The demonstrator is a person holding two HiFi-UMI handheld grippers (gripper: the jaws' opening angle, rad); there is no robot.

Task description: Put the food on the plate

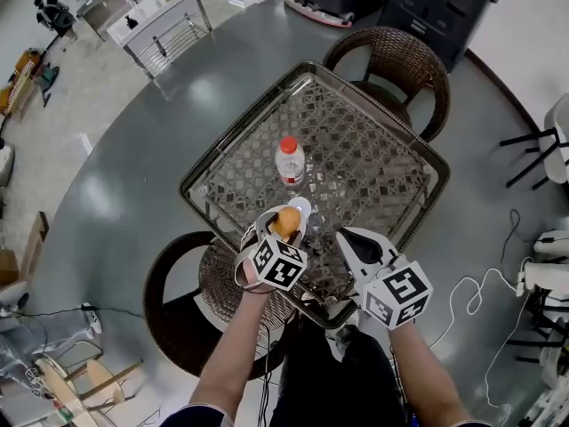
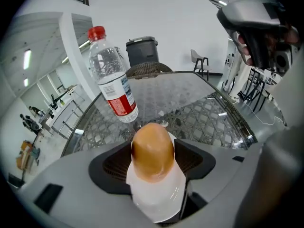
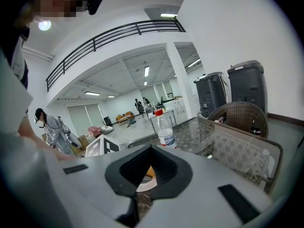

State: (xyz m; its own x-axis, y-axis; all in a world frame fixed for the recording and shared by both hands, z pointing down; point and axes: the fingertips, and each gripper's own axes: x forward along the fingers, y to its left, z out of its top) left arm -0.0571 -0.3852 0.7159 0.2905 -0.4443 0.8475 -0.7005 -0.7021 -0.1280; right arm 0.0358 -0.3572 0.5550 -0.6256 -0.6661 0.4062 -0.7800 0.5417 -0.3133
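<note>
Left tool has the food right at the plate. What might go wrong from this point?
1. The rounded food, gripped in the left tool, looks nearly as wide as the small white plate. If released off-centre, it may roll onto the glass table.
2. The bottle stands upright just beyond the plate, so a forward push of the tool could tip it.

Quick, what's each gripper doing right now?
Left gripper: closed on the orange-brown food.
Right gripper: closed, holding nothing.
</note>
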